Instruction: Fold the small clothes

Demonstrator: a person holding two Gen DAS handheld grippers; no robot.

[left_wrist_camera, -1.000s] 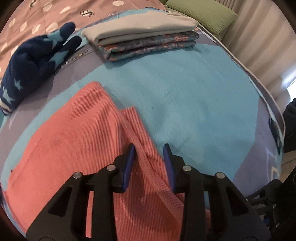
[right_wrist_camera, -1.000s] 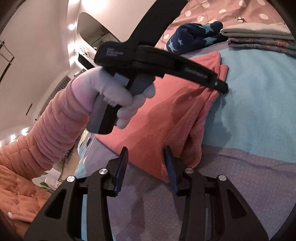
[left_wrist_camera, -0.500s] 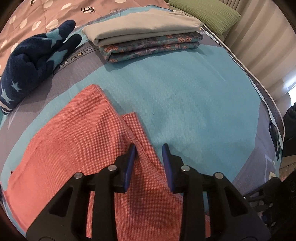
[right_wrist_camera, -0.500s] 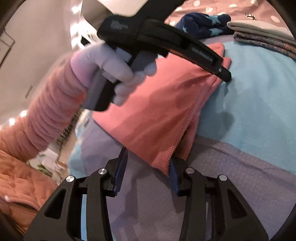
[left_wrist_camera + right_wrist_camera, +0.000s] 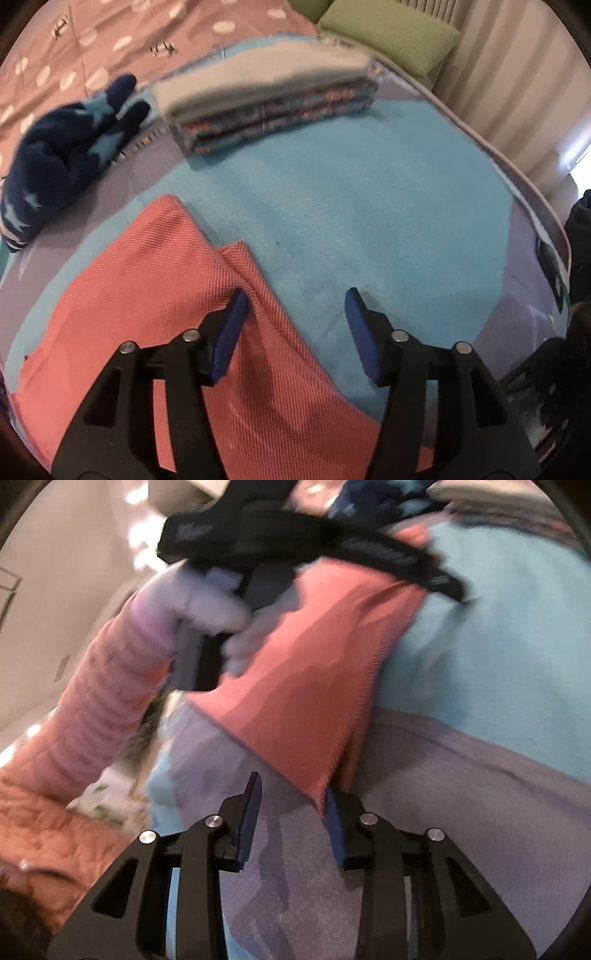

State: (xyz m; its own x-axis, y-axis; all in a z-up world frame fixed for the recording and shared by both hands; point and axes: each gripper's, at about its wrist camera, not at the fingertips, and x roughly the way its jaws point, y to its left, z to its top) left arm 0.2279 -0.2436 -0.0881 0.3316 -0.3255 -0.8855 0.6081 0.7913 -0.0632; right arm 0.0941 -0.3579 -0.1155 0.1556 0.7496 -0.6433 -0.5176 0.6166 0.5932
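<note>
- Lying ahead of left gripper (image 5: 295, 325), spread wide: folded clothes stack (image 5: 266, 96), navy star garment (image 5: 62, 158) far-left.
- Coral garment (image 5: 155, 302) under it, long axis running up-left.
- Right gripper (image 5: 291, 812), fingers parted, at coral corner.

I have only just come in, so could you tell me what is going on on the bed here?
A person is folding a coral-pink garment on the blue blanket, with a hand-held gripper in each hand. The left hand-held gripper is open over the garment's folded edge, gripping nothing. The right hand-held gripper is open at the garment's near corner. A folded stack and a navy star-patterned piece lie further back.
</note>
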